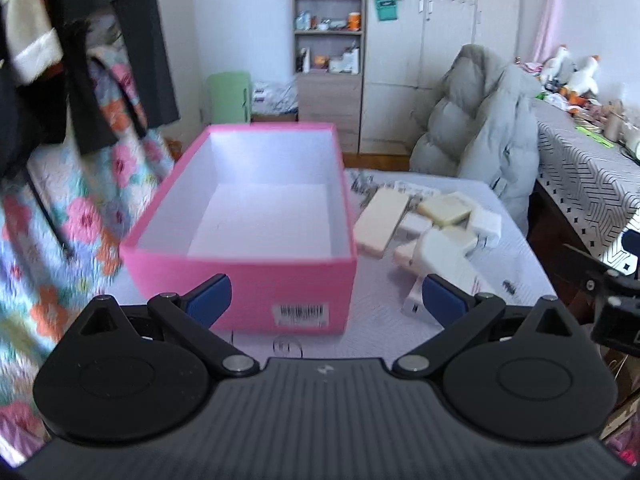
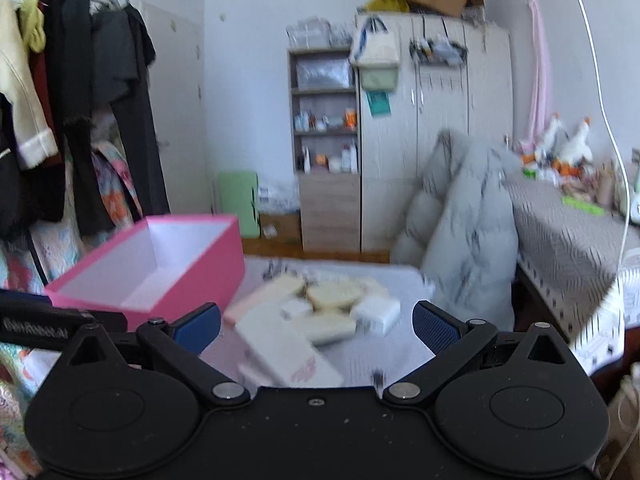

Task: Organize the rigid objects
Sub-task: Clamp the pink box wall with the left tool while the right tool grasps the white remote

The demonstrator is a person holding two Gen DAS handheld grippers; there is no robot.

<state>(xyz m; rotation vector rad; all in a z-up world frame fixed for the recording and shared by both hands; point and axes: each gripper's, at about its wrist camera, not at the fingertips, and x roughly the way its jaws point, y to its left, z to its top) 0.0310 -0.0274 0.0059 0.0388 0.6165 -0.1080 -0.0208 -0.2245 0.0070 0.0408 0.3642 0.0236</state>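
Observation:
An open pink box (image 1: 248, 284) with a white, bare inside stands on the pale table; it also shows at the left in the right wrist view (image 2: 192, 264). To its right lies a pile of several white and cream rigid blocks and power adapters (image 1: 432, 220), seen too in the right wrist view (image 2: 320, 308). My left gripper (image 1: 326, 300) is open and empty, just in front of the box's near wall. My right gripper (image 2: 316, 328) is open and empty, above the near end of the pile.
A grey puffer jacket (image 1: 476, 128) hangs over a chair behind the table. A cloth-covered desk (image 1: 584, 168) with clutter stands at right. Hanging clothes (image 1: 80, 60) and a floral quilt are at left. A shelf unit and wardrobe stand at the back.

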